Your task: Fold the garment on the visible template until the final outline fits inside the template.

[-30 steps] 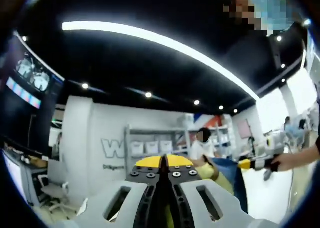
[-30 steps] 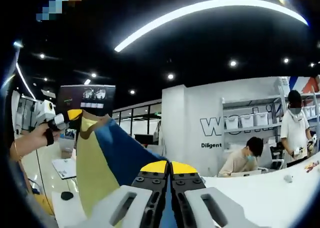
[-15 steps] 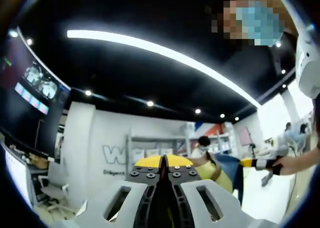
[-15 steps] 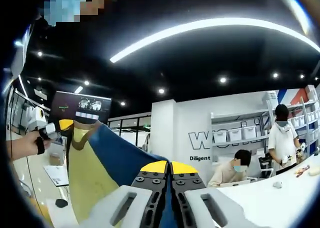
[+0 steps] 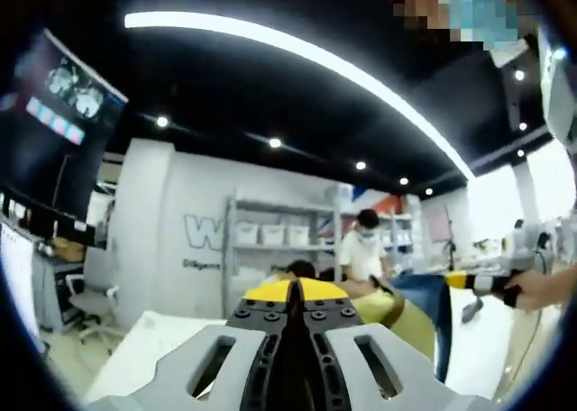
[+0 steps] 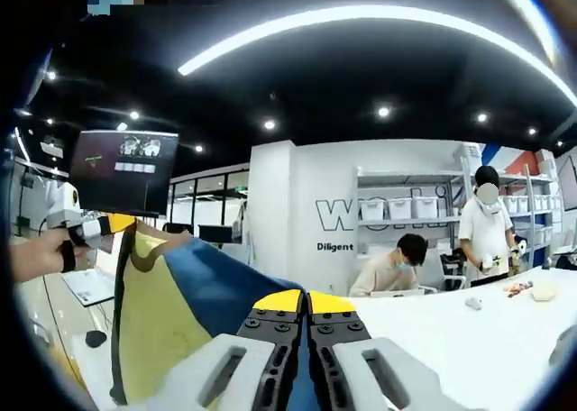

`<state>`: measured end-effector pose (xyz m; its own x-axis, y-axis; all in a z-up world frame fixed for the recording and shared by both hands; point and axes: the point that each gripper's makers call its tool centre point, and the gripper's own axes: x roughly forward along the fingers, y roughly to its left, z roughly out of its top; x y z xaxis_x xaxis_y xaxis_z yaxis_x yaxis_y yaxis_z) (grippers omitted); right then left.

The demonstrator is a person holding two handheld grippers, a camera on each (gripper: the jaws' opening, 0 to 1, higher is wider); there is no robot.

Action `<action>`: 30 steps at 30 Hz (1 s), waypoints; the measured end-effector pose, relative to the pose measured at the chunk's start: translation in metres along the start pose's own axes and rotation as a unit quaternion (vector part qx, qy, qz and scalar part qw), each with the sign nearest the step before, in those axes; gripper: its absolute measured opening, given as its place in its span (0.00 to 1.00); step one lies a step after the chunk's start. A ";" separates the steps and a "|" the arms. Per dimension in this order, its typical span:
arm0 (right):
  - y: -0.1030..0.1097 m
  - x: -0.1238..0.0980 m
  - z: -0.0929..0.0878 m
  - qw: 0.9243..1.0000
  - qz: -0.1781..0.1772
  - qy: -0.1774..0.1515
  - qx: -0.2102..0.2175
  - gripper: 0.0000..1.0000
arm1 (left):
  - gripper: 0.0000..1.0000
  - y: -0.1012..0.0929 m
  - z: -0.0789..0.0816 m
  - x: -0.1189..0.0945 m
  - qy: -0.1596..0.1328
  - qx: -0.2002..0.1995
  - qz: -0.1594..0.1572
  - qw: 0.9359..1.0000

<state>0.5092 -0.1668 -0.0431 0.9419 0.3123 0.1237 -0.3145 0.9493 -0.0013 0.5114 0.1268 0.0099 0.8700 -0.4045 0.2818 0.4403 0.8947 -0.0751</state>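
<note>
While my left gripper and right gripper both clamp it, the yellow-and-blue garment hangs stretched between them.

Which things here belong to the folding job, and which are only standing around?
Job: garment, yellow and blue, held up between left hand-held gripper and right hand-held gripper.

Around: shelves with bins, hanging screen, white table, seated person.

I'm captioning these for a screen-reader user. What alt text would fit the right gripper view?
The right gripper, shut on a yellow and blue garment, holds it stretched in the air toward the left gripper in a person's hand. Beyond lies a white table, with two people by storage shelves.
</note>
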 end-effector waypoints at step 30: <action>-0.065 0.115 -0.175 0.984 -0.056 0.162 -0.052 0.00 | 0.00 0.077 -0.269 0.150 0.214 -0.009 -0.012 0.977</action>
<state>0.6586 -0.1863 -0.2026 0.9635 0.1849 -0.1937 -0.2087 0.9718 -0.1101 0.7353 0.0842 -0.2109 0.8704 -0.4715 -0.1418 0.4628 0.8818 -0.0907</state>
